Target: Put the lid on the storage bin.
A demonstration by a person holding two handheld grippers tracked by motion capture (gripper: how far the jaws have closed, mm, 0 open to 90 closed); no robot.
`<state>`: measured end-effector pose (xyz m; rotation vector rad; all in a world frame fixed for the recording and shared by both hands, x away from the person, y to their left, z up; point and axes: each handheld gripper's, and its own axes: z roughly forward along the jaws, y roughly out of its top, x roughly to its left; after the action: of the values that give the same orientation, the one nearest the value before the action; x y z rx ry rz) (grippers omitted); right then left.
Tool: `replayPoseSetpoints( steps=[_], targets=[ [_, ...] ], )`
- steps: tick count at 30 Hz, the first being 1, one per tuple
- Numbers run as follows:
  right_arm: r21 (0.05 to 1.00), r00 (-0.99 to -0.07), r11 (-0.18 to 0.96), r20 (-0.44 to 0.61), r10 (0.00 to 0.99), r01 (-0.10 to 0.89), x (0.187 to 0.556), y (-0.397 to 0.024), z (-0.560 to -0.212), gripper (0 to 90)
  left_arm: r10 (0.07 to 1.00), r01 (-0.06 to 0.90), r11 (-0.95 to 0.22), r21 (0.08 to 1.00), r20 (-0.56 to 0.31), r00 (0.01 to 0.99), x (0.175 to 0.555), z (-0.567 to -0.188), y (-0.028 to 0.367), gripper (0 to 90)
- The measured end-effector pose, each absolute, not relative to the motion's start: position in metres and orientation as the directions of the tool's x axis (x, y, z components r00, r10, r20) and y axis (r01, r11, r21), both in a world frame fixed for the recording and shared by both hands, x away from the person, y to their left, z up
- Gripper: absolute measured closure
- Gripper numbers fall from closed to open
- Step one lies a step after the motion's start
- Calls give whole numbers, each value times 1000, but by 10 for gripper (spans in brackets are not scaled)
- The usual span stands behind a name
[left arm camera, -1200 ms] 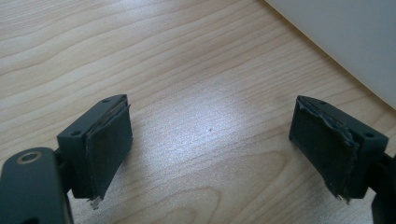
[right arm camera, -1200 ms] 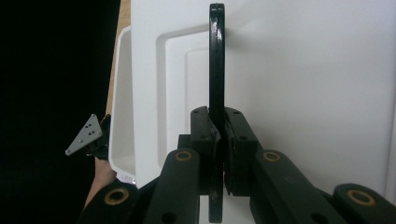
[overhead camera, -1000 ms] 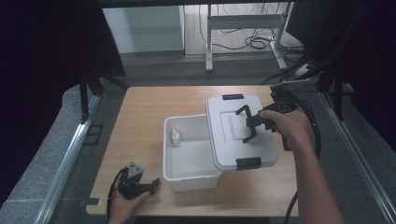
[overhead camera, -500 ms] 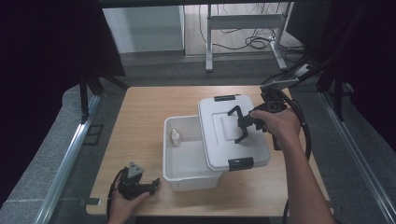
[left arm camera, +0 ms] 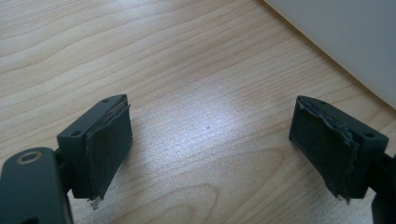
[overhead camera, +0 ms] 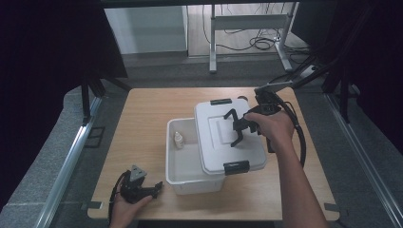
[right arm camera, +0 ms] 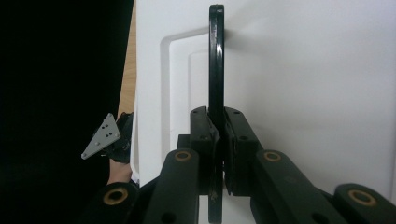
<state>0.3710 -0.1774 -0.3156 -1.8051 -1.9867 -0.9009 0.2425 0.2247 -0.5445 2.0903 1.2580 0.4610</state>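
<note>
A white bin [overhead camera: 169, 153] stands mid-table with a small white bottle [overhead camera: 178, 139] inside at its left. A white lid [overhead camera: 216, 142] with black end clips lies skewed over the bin's right part. My right gripper [overhead camera: 236, 126] is shut on the lid's black handle [overhead camera: 231, 127]. In the right gripper view the handle [right arm camera: 215, 60] runs upright between the closed pads of the right gripper [right arm camera: 219, 135], with the lid [right arm camera: 303, 70] behind it. My left gripper [overhead camera: 154, 186] rests near the table's front left, open. The left gripper [left arm camera: 210, 154] has bare wood between its pads.
The bin's white wall [left arm camera: 345, 37] stands just beyond the left gripper's right pad. The wooden table [overhead camera: 142, 118] has bare room left of the bin. A metal frame and cables [overhead camera: 256, 42] lie on the floor beyond the far edge.
The right gripper has carried the lid leftward, so it covers more of the bin. The left gripper has stayed put.
</note>
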Motion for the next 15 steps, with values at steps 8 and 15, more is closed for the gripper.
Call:
replayPoseSetpoints(
  steps=[8,15],
  targets=[
    [235,-165,20,618,768,972,372,-163,-320,836,877,650,-331,684,-31,480,242,-545,225,131],
    [223,-160,21,625,764,975,374,-154,-326,835,877,649,-332,684,-31,480,242,-545,225,131]
  ],
)
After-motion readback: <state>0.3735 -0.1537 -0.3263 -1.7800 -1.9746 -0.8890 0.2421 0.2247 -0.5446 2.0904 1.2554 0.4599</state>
